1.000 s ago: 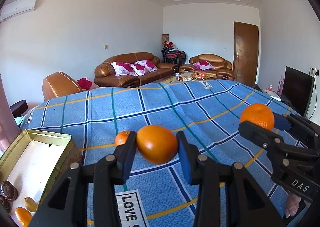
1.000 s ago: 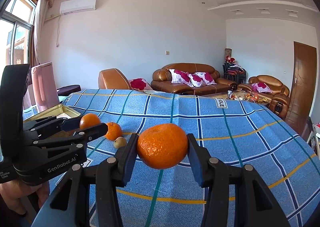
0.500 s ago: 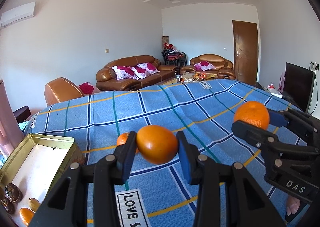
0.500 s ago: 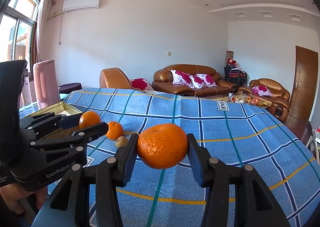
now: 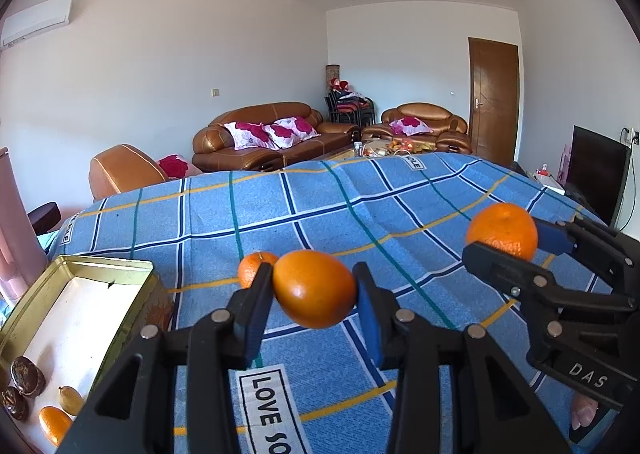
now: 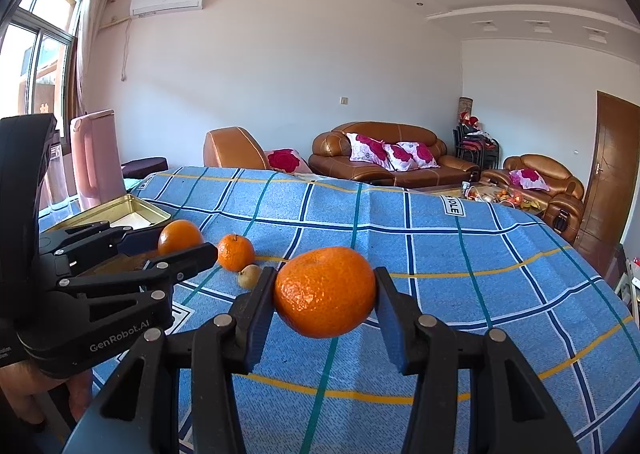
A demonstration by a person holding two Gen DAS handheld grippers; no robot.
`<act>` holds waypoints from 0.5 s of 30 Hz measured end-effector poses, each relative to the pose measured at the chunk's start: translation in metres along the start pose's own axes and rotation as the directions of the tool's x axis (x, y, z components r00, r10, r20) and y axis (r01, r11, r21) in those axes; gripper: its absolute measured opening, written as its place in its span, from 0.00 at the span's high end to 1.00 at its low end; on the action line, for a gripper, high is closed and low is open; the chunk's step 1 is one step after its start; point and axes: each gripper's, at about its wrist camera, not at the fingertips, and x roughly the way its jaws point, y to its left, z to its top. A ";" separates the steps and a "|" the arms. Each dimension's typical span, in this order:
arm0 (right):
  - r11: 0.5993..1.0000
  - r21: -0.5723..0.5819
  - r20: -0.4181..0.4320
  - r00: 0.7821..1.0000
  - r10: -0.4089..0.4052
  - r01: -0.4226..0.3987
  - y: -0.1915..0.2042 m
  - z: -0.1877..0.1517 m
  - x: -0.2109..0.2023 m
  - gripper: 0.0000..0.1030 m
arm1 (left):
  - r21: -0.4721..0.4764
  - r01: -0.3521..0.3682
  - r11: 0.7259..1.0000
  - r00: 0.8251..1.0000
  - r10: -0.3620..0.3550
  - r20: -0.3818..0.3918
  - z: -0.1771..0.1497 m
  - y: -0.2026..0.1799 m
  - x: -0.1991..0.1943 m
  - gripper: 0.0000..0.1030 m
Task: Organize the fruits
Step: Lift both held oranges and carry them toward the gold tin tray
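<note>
Fruit sorting was partway: left gripper (image 5: pixel 314 290) pinched a smooth oval orange fruit (image 5: pixel 315 294) and right gripper (image 6: pixel 325 296) pinched a dimpled round mandarin (image 6: pixel 325 292), both held above the blue checked tablecloth (image 5: pixel 320 214). Gold rectangular tin tray (image 5: pixel 132 286) at left already held a few small fruits. A small stemmed mandarin (image 6: pixel 236 252) and a little yellowish fruit (image 6: pixel 249 277) lay on the cloth, not yet collected.

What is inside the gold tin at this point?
In the left wrist view, the gold tin holds two dark round fruits, a small yellowish fruit and an orange one. Its near corner runs out of frame behind the left hand-held gripper.
</note>
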 end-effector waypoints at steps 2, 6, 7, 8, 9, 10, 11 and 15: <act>1.000 -0.003 0.005 1.000 -0.003 0.003 0.002 0.000 -0.002 0.52 | -0.002 -0.002 1.000 1.000 0.002 0.002 0.000 0.000 0.000 0.60; 1.000 0.008 0.030 1.000 -0.003 0.003 0.000 -0.001 -0.006 0.52 | -0.010 0.001 1.000 1.000 -0.001 0.004 -0.001 0.003 -0.001 0.60; 1.000 0.012 0.031 1.000 -0.002 0.002 -0.001 -0.002 -0.007 0.52 | -0.011 0.001 1.000 1.000 -0.001 0.006 -0.001 0.003 -0.002 0.60; 1.000 0.015 0.030 1.000 -0.002 0.002 0.000 -0.002 -0.007 0.52 | -0.010 0.001 1.000 1.000 -0.001 0.006 -0.002 0.003 -0.003 0.60; 1.000 0.014 0.030 1.000 -0.002 0.002 0.000 -0.002 -0.008 0.52 | -0.009 0.002 1.000 1.000 -0.002 0.005 -0.002 0.003 -0.004 0.60; 1.000 0.013 0.028 1.000 -0.001 0.000 0.001 -0.002 -0.008 0.52 | -0.007 0.002 1.000 1.000 -0.002 0.006 -0.002 0.002 -0.005 0.60; 1.000 0.009 0.027 1.000 0.000 0.000 0.001 -0.002 -0.008 0.52 | -0.006 0.002 1.000 1.000 -0.002 0.007 -0.002 0.002 -0.006 0.60; 1.000 -0.004 0.021 1.000 -0.004 0.004 0.003 -0.003 -0.007 0.52 | -0.003 0.004 1.000 1.000 -0.004 0.007 -0.003 0.002 -0.008 0.60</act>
